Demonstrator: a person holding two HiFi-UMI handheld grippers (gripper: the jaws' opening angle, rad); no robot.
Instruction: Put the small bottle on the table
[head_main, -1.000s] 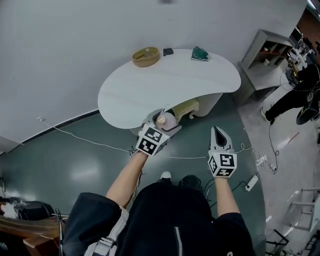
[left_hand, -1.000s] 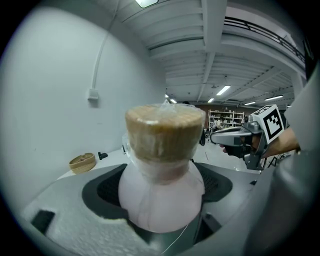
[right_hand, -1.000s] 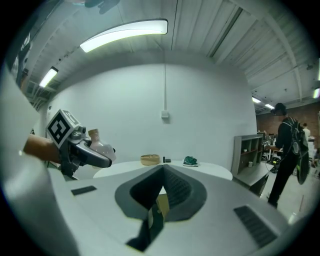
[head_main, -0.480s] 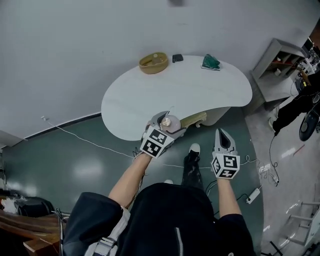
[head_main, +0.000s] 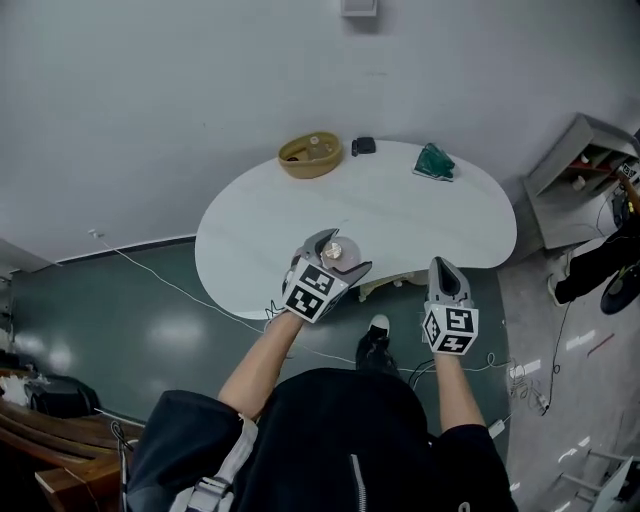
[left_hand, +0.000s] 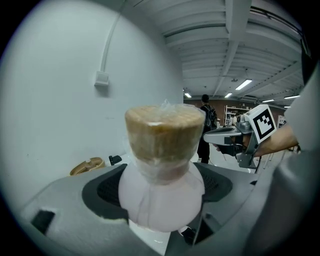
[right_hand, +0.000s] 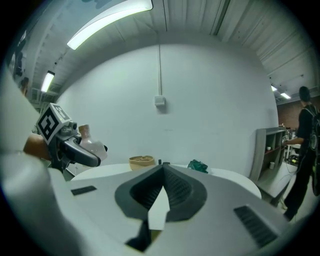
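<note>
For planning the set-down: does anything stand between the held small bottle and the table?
Nothing visible does. The small bottle in the left tongs is over bare table; the basket and green item lie at its far edge.

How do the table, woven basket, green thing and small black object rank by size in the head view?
1. white table
2. woven basket
3. green thing
4. small black object
The last three sit along the far edge, so the ranking seems fair.

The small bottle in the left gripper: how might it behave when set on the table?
The small bottle has a round, bulbous body, so it probably rolls if laid sideways. Its wide stopper sits high above that body, so it may tip if set down tilted.
</note>
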